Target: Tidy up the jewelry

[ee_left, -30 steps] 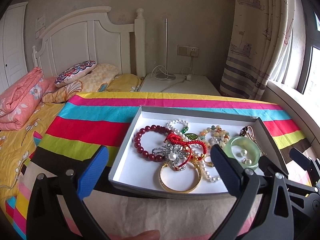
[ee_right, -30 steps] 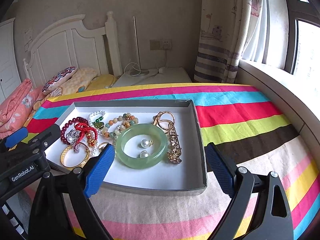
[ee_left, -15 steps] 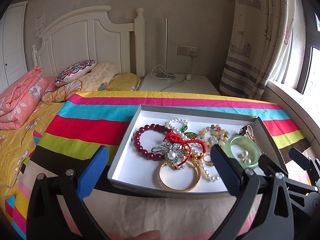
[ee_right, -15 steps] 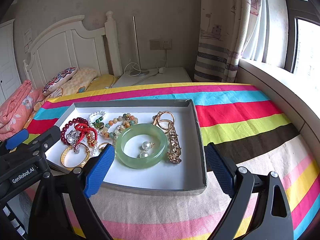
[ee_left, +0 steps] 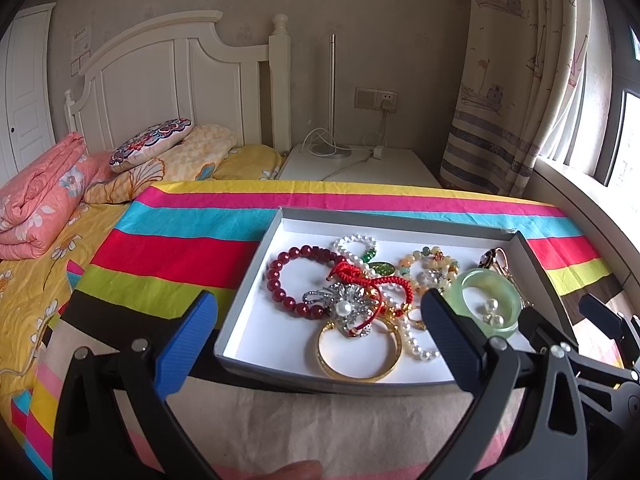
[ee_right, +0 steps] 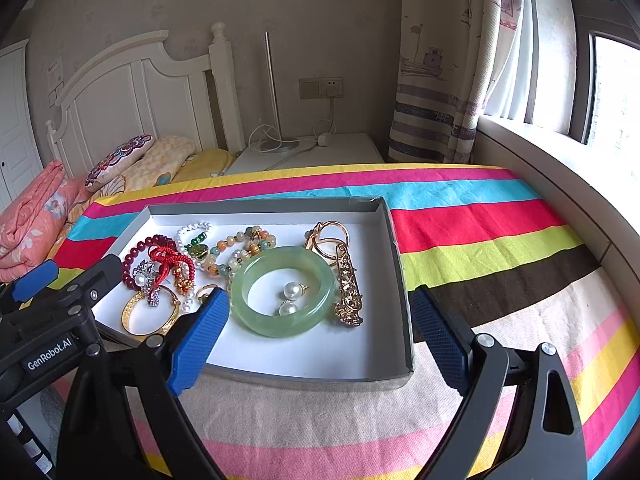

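Observation:
A grey tray [ee_left: 392,220] with a white floor lies on a striped cloth. It holds a dark red bead bracelet [ee_left: 294,280], a silver brooch with a pearl [ee_left: 342,306], a gold bangle [ee_left: 358,356], a red cord, pearl and mixed bead strands, a jade bangle [ee_right: 282,292] around two pearl earrings [ee_right: 290,298], and a gold clasp piece [ee_right: 346,280]. My left gripper [ee_left: 318,308] is open before the tray's near left edge. My right gripper [ee_right: 320,304] is open before the near right edge [ee_right: 400,272]. Neither holds anything.
The striped cloth [ee_right: 500,248] covers a bed or table and extends to the right of the tray. Pillows [ee_left: 152,148] and a pink quilt [ee_left: 36,200] lie at the left. A white nightstand [ee_left: 360,166], a curtain and a window sill [ee_right: 560,176] stand behind and to the right.

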A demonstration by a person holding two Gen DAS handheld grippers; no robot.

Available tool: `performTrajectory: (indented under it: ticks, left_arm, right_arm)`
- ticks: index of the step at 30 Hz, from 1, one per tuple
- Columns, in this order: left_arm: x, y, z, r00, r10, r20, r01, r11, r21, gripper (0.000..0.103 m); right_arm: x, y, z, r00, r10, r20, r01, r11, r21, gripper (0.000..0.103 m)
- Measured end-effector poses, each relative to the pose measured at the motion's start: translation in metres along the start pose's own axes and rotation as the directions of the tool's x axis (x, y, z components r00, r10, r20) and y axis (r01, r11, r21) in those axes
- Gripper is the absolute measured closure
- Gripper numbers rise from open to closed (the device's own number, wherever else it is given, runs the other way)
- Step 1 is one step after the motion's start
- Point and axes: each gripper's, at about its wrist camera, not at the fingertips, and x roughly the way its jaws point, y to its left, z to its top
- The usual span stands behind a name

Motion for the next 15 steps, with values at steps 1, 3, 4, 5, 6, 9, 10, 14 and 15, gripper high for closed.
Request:
performTrajectory:
  ticks: [1,3,4,5,6,9,10,14,15]
  left_arm:
    - [-0.0001,0.0001,-0.0006,1.000,0.001,0.000,-0.001,1.000,0.000,0.002]
    - [-0.0003,0.0001,-0.0016,1.000,0.003,0.001,-0.003,1.000,0.001,0.002]
    - [-0.0004,0.0001,-0.0013,1.000,0.002,0.001,-0.002,1.000,0.001,0.002]
    - [-0.0004,0.0000,-0.0015,1.000,0.002,0.001,-0.002,1.000,0.001,0.002]
    - [-0.0004,0.0003,-0.0008,1.000,0.002,0.000,-0.002,1.000,0.001,0.002]
    - [-0.0009,0.0001,-0.0013,1.000,0.006,0.002,-0.006,1.000,0.004,0.002]
    - [-0.0010,0.0003,-0.0013,1.000,0.008,0.002,-0.008,1.000,0.006,0.002]
    - [-0.0019,0.0000,-0.0025,1.000,0.016,0.000,-0.016,1.000,0.010,0.002]
    - [-0.0017,-0.0008,-0.0020,1.000,0.018,-0.001,-0.018,1.000,0.012,0.002]
  right_arm:
    - [0.0000,-0.0001,0.0000,1.000,0.000,0.000,0.000,1.000,0.000,0.014]
    - [0.0000,-0.0002,0.0001,1.000,0.000,0.000,0.000,1.000,0.000,0.014]
    - [0.0000,-0.0002,0.0001,1.000,0.000,0.000,0.000,1.000,0.000,0.014]
    - [0.0000,-0.0002,0.0002,1.000,0.000,0.000,0.000,1.000,0.000,0.014]
    - [0.0000,0.0002,-0.0002,1.000,0.001,0.000,-0.001,1.000,0.000,0.014]
    - [0.0001,-0.0003,0.0001,1.000,0.001,0.000,-0.001,1.000,0.001,0.014]
    - [0.0001,-0.0005,0.0003,1.000,0.001,0.000,-0.001,1.000,0.001,0.014]
    - [-0.0001,0.0002,-0.0006,1.000,0.002,0.001,-0.002,1.000,0.001,0.014]
    - [0.0000,-0.0003,-0.0002,1.000,0.002,0.001,-0.002,1.000,0.002,0.014]
